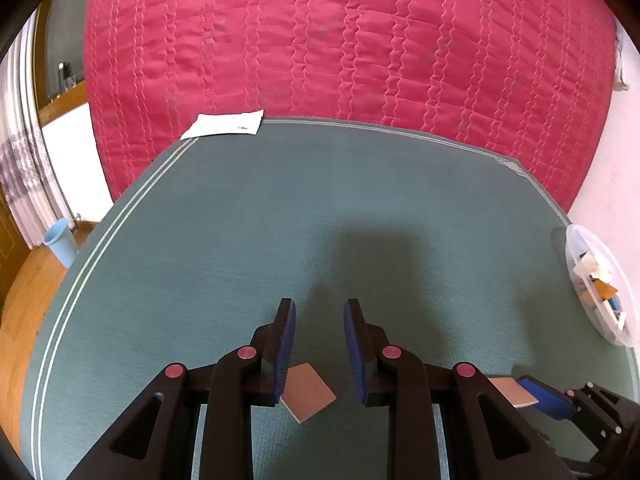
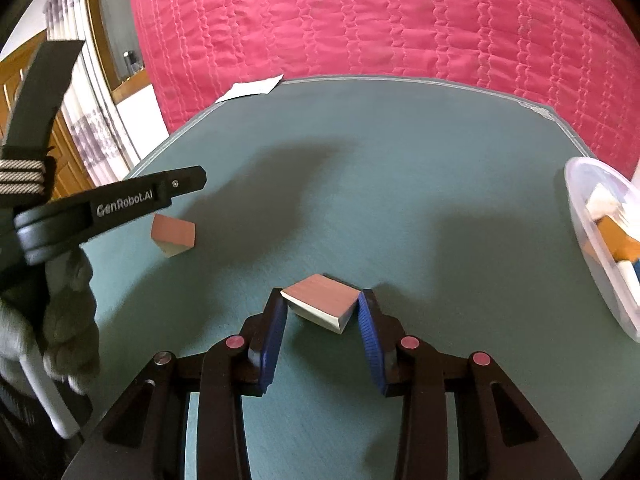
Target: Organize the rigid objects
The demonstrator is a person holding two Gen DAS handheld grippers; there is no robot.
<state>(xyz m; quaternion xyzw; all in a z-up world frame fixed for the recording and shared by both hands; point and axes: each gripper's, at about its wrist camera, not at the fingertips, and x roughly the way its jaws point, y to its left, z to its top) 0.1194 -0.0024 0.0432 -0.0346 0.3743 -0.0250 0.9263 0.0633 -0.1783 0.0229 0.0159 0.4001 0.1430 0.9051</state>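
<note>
Two wrist views over a green worktop (image 1: 240, 240) set in front of a bed w/ a pink quilt (image 1: 320, 40).

Right gripper (image 2: 322, 300): blue fingers (image 2: 272, 344) lie either side of a flat pinkish block (image 2: 320, 304) resting on the worktop; both tips sit at the block's opposite corners, touching or just about, so the block is pinched between them. Block lies tilted in plan, a pale edge facing the camera. In the left wrist view the same pair appears low at right: one blue finger (image 1: 540, 394) against the block (image 1: 514, 390).

Left gripper (image 1: 320, 308): fingers (image 1: 286, 344) drawn in to their narrowest, a gap left between the pads, nothing between them. It hovers above a second pinkish block (image 1: 308, 392), which lies flat on the worktop below and behind the tips, not touched. From the right wrist view this block (image 2: 174, 236) shows beside the left gripper's black body, marked "GenRobot.AI"; a gloved hand (image 2: 68, 320) holds that tool.

Clear plastic tub (image 2: 592, 216) at the worktop's right edge, well apart from both blocks; holds white, orange and blue pieces. White paper (image 1: 224, 124) at the far left corner. Blue bin (image 1: 60, 244) on the wood floor, left.
</note>
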